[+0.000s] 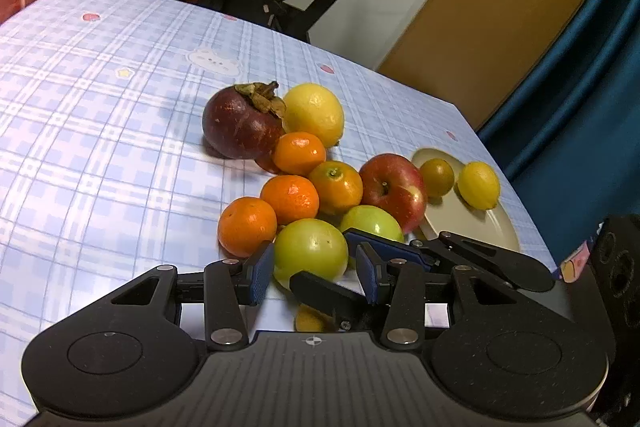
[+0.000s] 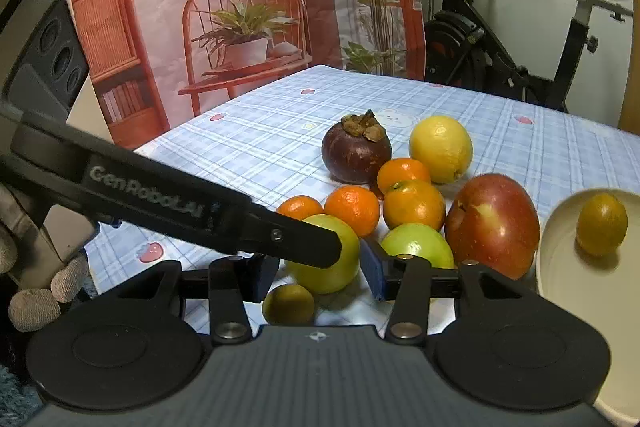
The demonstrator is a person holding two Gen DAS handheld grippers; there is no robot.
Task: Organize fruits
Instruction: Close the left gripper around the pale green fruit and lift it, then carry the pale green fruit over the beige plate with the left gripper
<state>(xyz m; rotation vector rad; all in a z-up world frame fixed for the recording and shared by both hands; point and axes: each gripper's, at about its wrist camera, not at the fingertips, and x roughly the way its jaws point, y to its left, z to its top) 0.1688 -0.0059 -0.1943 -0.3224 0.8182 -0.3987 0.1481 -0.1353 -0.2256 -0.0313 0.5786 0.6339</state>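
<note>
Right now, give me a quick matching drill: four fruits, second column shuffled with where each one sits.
Column A
1. mangosteen
2. red apple
3. small olive-yellow fruit
4. green apple

Column B
a. on the plate
b. next to the plate's rim, on the cloth
c. far end of the pile, beside the big lemon
d. nearest the right gripper, in line with its fingers

Pairs: 1-c, 2-b, 3-a, 4-d

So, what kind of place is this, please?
Probably a room in a home: an exercise bike stands behind a table with a checked cloth, and a printed backdrop hangs beside it.
</note>
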